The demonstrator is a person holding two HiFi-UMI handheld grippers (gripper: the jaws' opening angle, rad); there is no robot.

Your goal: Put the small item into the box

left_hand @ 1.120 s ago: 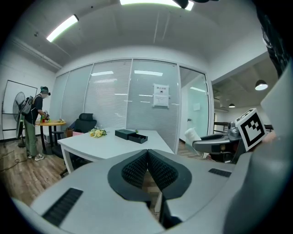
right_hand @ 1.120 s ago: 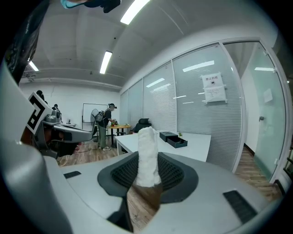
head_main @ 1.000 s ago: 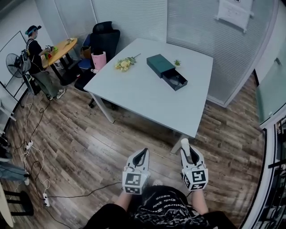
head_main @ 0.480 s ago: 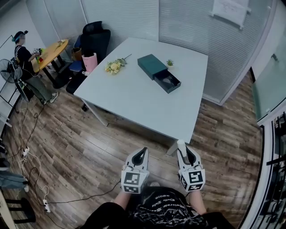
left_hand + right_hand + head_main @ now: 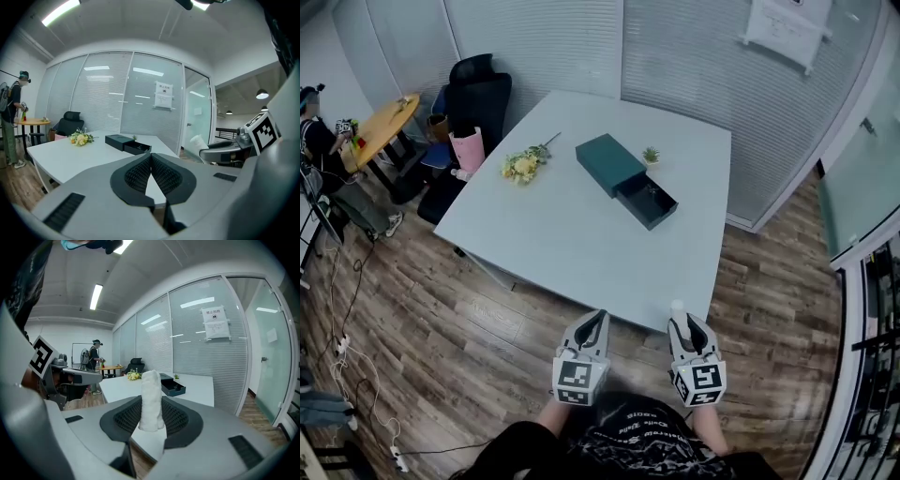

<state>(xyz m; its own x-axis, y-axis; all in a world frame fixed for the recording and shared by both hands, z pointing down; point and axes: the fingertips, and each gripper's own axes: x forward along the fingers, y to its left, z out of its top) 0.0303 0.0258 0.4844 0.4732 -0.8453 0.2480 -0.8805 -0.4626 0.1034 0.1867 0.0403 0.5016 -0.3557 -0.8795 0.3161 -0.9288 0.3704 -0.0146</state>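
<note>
A dark green box (image 5: 612,165) lies on the white table (image 5: 572,244), its drawer (image 5: 646,200) pulled out toward the right. The same box (image 5: 171,386) shows small and far off in the right gripper view. My right gripper (image 5: 685,325) is shut on a rolled white towel (image 5: 151,400), which stands upright between the jaws; its tip (image 5: 678,308) pokes out at the table's near edge. My left gripper (image 5: 592,325) hangs beside it, shut, with nothing between its pads (image 5: 140,174). Both grippers are short of the table, far from the box.
A bunch of yellow flowers (image 5: 522,165) lies left of the box, and a tiny potted plant (image 5: 651,155) stands behind it. A black office chair (image 5: 474,93) and a pink bag (image 5: 467,150) sit at the table's far left. A person (image 5: 323,159) stands by a round wooden table (image 5: 380,118).
The view has moved toward the table: the table and box now sit lower and nearer, and both grippers have come up to the table's near edge. The towel stays gripped.
</note>
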